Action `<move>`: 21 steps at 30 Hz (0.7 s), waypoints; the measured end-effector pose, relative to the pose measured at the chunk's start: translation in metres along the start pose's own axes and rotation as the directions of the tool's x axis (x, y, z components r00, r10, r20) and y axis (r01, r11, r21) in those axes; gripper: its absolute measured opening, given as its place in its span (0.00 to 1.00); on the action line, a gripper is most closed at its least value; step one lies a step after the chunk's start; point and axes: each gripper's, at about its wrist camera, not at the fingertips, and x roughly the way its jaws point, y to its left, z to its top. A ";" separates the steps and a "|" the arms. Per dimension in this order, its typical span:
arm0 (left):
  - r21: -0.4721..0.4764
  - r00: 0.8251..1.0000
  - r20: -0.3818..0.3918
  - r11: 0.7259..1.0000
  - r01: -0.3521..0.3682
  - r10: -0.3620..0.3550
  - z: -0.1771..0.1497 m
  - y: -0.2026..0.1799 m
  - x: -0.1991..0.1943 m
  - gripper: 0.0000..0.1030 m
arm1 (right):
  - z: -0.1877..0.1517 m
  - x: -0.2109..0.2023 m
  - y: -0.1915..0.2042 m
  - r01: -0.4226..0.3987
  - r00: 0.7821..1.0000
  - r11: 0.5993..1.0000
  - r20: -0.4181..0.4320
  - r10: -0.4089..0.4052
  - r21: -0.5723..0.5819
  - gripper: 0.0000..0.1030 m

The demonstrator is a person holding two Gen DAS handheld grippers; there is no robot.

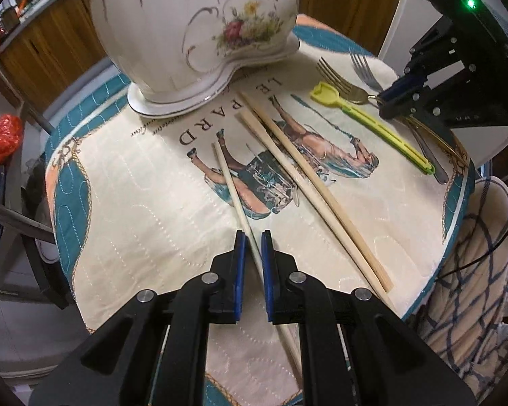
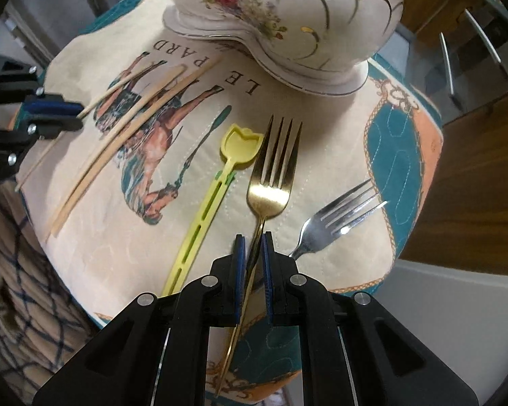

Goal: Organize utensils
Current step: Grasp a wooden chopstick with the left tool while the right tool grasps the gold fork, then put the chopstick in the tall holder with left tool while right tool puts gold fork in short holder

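Note:
My left gripper (image 1: 253, 238) is shut on a thin pale chopstick (image 1: 230, 182) that runs away from it across the printed cloth. Two thicker wooden chopsticks (image 1: 304, 176) lie side by side just to its right. My right gripper (image 2: 253, 238) is shut on the handle of a gold fork (image 2: 274, 172), whose tines point toward the vase. A silver fork (image 2: 335, 220) lies to the right of it, and a yellow-green plastic clip stick (image 2: 206, 203) to the left. In the left wrist view the right gripper (image 1: 387, 96) stands over the forks at the far right.
A large white floral porcelain vase (image 1: 193, 34) stands at the back of the small round table, whose printed quilted cloth (image 1: 145, 182) has a teal and peach border. Patterned fabric (image 1: 474, 270) hangs beside the table edge. Wooden cabinets lie behind.

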 end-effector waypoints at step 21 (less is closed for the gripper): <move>-0.090 0.991 0.130 0.996 -0.014 0.026 -0.005 0.008 -0.031 0.04 | -0.037 -0.036 -0.022 -0.119 0.972 0.990 0.215 0.099 0.080 0.06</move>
